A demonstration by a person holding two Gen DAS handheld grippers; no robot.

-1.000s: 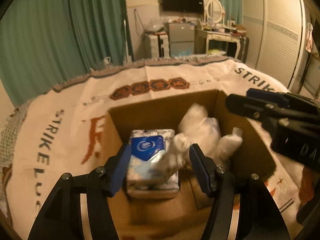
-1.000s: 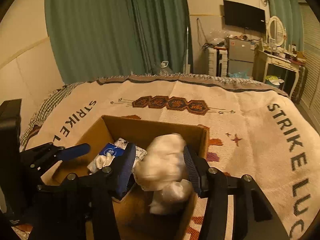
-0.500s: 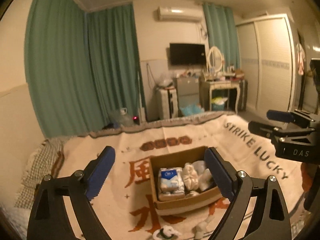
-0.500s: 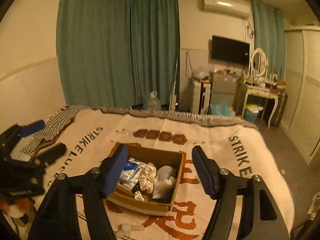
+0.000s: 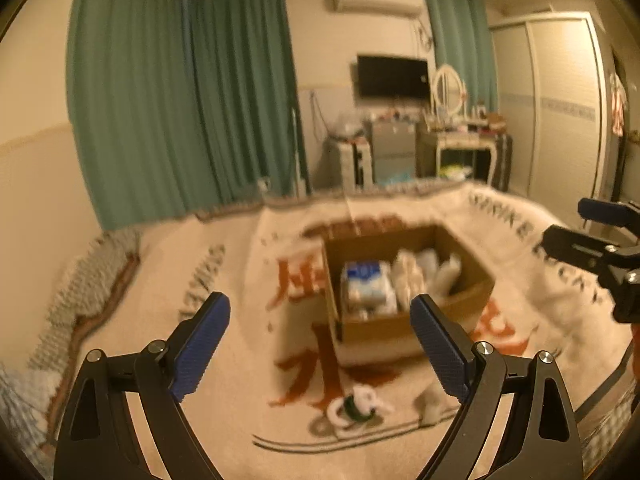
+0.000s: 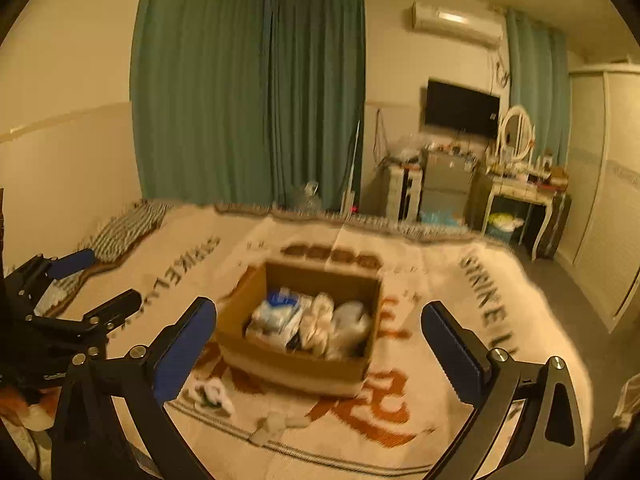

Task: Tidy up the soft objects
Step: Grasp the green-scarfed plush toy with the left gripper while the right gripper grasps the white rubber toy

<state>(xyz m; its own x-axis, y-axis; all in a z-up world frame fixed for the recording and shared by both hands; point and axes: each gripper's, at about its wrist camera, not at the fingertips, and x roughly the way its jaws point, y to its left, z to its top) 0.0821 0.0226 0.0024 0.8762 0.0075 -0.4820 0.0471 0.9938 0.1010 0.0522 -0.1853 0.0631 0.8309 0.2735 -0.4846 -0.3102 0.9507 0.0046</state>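
Note:
A cardboard box [image 5: 420, 328] stands on a patterned blanket [image 5: 224, 368] on the bed. It holds a blue-and-white tissue pack [image 5: 366, 286] and white soft items [image 5: 410, 276]. The box also shows in the right wrist view [image 6: 296, 364], with the pack [image 6: 276, 314] and white items [image 6: 348, 328] inside. A small white-and-green soft item [image 5: 356, 404] lies on the blanket in front of the box; it also shows in the right wrist view [image 6: 212, 394]. My left gripper [image 5: 320, 344] is open and empty, well back from the box. My right gripper [image 6: 320, 344] is open and empty too.
Another small white item [image 6: 276, 424] lies on the blanket near the front edge. A checked cloth [image 6: 124, 228] lies at the blanket's far left. Green curtains [image 6: 248, 96], a wall TV [image 6: 462, 108], a dressing table [image 6: 520, 192] and a wardrobe [image 5: 560, 104] stand beyond the bed.
Both grippers let go of items inside the box, opened wide and pulled up and back from it. Since half a second ago they have come a little lower and closer again.

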